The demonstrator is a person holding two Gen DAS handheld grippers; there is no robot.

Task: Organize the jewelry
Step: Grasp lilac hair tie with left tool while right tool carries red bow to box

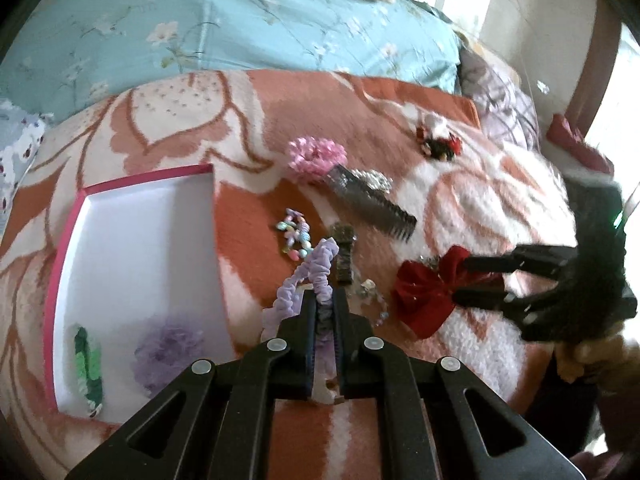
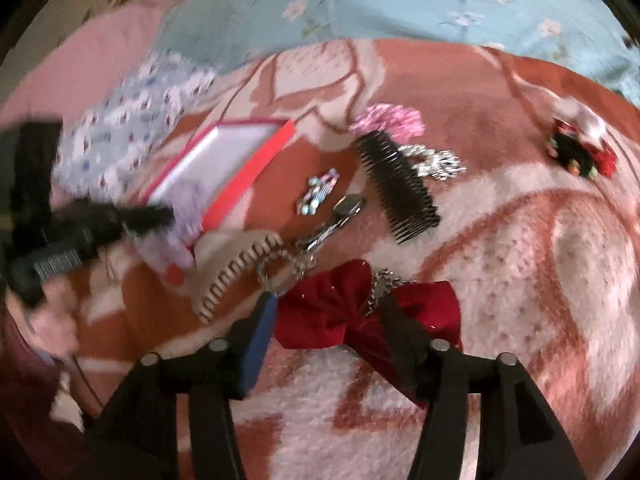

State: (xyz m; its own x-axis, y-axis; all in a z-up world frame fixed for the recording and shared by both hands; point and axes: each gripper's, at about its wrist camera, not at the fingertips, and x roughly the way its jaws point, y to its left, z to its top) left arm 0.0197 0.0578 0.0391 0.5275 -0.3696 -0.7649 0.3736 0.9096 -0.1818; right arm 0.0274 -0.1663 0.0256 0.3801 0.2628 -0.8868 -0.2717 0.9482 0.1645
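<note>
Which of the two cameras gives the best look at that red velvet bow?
The right wrist view: the red velvet bow lies close, between the right gripper's open jaws, its silver chain centre showing. The left wrist view shows the same bow smaller, off to the side.

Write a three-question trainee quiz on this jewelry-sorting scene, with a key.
1. True or false: the left gripper is shut on the purple scrunchie.
2. What lies between the right gripper's open jaws? A comb, B red bow, C bracelet.
3. Name the two things lying in the white tray.

Key: 1 true. 2 B, the red bow. 3 A green hair clip and a purple flower.
</note>
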